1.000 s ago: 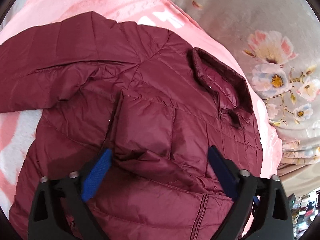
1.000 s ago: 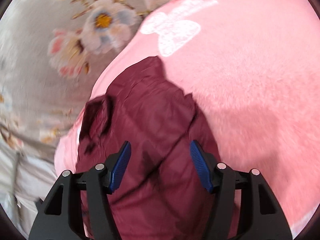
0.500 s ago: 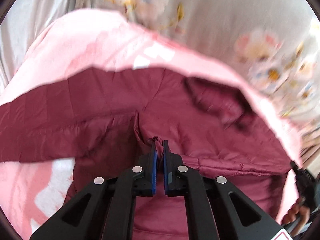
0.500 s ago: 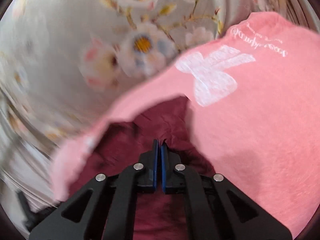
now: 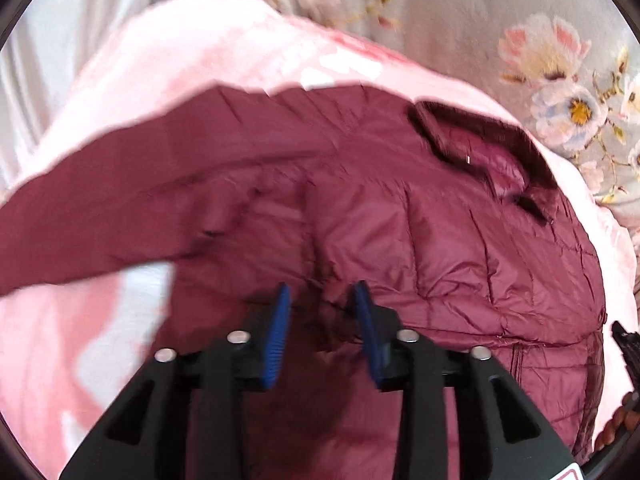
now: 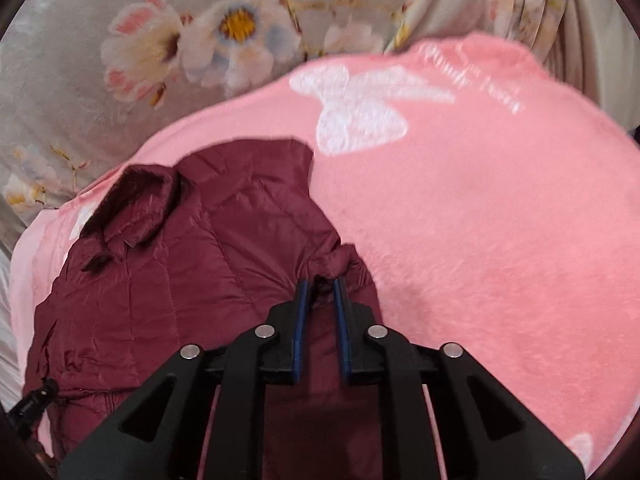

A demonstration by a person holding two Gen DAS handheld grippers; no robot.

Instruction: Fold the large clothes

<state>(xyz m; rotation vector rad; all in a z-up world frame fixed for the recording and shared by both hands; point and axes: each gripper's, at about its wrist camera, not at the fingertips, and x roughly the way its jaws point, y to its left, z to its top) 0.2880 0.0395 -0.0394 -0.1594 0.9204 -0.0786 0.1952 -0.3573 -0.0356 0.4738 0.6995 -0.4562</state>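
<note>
A maroon quilted jacket lies on a pink blanket, collar at the far right, one sleeve stretched out to the left. My left gripper is partly open just above the jacket's folded middle, holding nothing. In the right wrist view the jacket fills the lower left, collar at the far left. My right gripper has its jaws a narrow gap apart, with a bunched fold of the jacket between its tips.
The pink blanket with a white bow print spreads to the right of the jacket. Floral grey fabric lies behind it. The other gripper's tip shows at the right edge of the left wrist view.
Both grippers closed on the jacket half a second ago. Now the left has opened and let go of the fabric. The right has opened slightly, fabric still between its tips.
</note>
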